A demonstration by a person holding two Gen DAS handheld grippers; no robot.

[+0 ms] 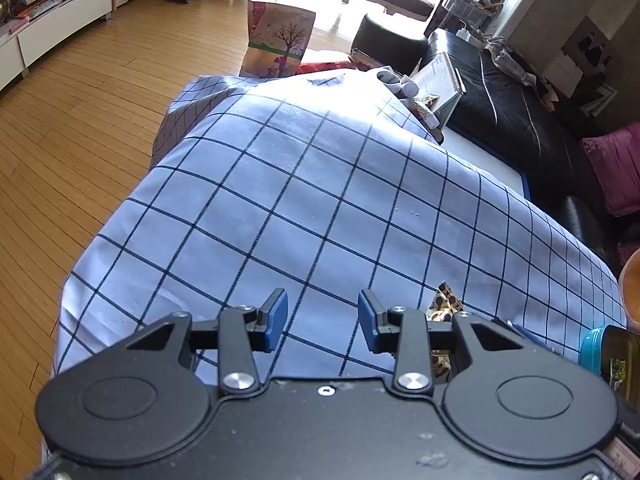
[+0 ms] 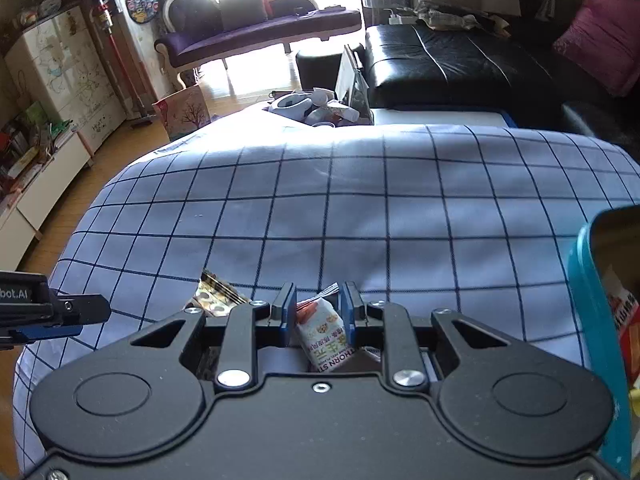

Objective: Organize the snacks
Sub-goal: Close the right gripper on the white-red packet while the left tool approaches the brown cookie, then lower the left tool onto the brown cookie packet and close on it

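My right gripper (image 2: 317, 308) is shut on a white snack packet (image 2: 324, 334) with orange print, held just above the checked cloth. A brown patterned snack packet (image 2: 216, 292) lies on the cloth just left of it; it also shows in the left wrist view (image 1: 444, 304), partly hidden behind my left gripper. My left gripper (image 1: 323, 316) is open and empty above the cloth, and its side shows at the left edge of the right wrist view (image 2: 52, 314). A teal tin (image 2: 596, 320) holding snack packs stands at the right; its edge shows in the left wrist view (image 1: 600, 352).
The table is covered by a blue checked cloth (image 1: 320, 200). At its far end stand a paper bag with a tree print (image 1: 278, 42), a notebook (image 1: 436, 76) and small bottles and clutter (image 2: 316, 108). A black sofa (image 2: 460, 64) is to the right, wooden floor (image 1: 80, 120) to the left.
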